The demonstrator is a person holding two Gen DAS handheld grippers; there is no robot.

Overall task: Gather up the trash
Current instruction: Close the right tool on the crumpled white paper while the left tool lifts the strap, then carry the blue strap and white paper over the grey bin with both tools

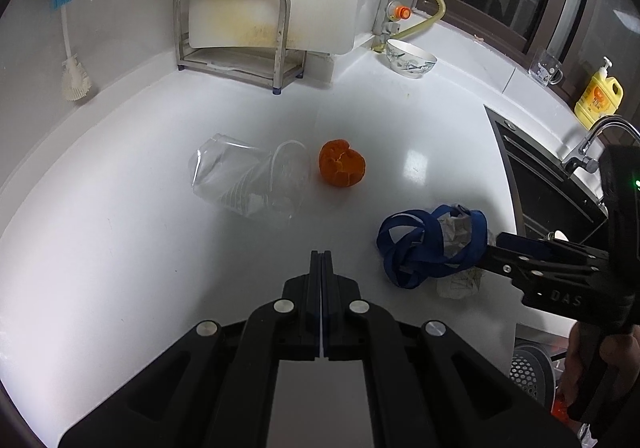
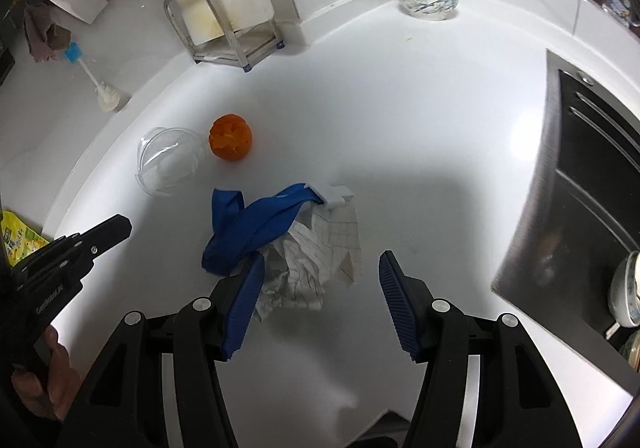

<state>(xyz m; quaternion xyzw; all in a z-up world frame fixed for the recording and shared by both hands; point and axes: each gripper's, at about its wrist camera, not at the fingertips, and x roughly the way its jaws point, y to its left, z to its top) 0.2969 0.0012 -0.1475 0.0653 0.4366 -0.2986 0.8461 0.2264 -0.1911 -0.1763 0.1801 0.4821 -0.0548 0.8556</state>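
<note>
On a white kitchen desk (image 2: 420, 135), the right tongs (image 2: 320, 288) stand wide open and empty, their blue ribbed pads straddling a crumpled sheet of paper (image 2: 308, 264) tangled with a blue strap (image 2: 248, 228); the left pad sits against the wad and the strap's end, while the right pad is well clear of it. The left tongs (image 1: 322, 268) are pressed fully together, gripping nothing, and hover off to the left of the wad, with a crushed clear cup (image 1: 252, 179) and an orange peel (image 1: 341, 163) lying ahead of them and apart from the paper. All the trash remains on the desk, none of it lifted. The likely next step is a pinch on the paper, and the risk lies in the off-centre approach: closing from here could shove the light wad sideways rather than trap it, or catch only a loop of strap so the paper drops free on the lift. The strap may also trail and snag. A sink (image 2: 592, 175) opens close on the right of the tongs, so a slipped piece could slide into it. No bin is visible in either view.
</note>
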